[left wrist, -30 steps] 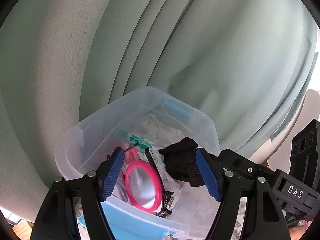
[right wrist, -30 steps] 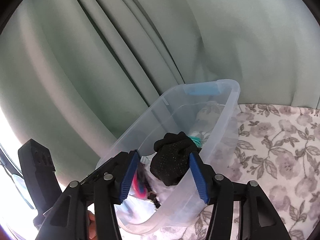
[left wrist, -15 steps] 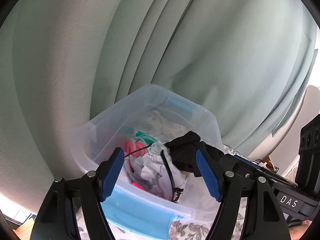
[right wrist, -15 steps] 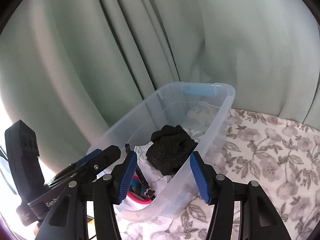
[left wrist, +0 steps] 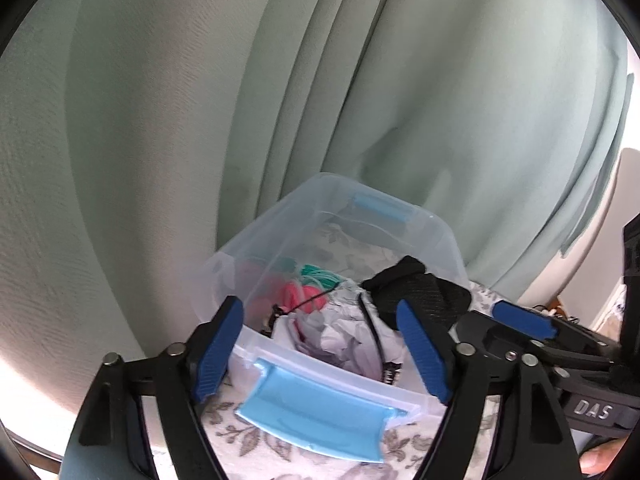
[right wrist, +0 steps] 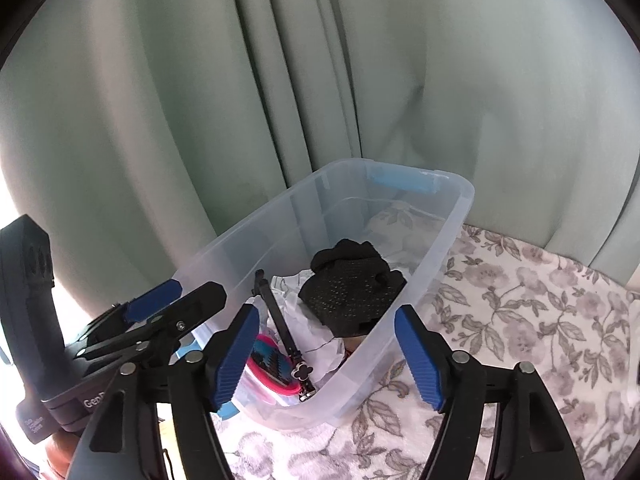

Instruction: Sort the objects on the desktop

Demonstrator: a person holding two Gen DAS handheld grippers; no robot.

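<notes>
Where floral cloth (right wrist: 520, 312) ends — green curtain (right wrist: 160, 120) (pleated).

The clear storage bin (right wrist: 432, 240) hides part of its load: white crumpled paper (right wrist: 316, 332) lies partly under the black glove (right wrist: 352, 288), and a pink-rimmed item (right wrist: 268, 364) is cut off by the right gripper's left pad. In the left wrist view, teal and pink bits (left wrist: 308, 288) blur beyond naming. Both grippers' handles run off the frames' lower edges.
</notes>
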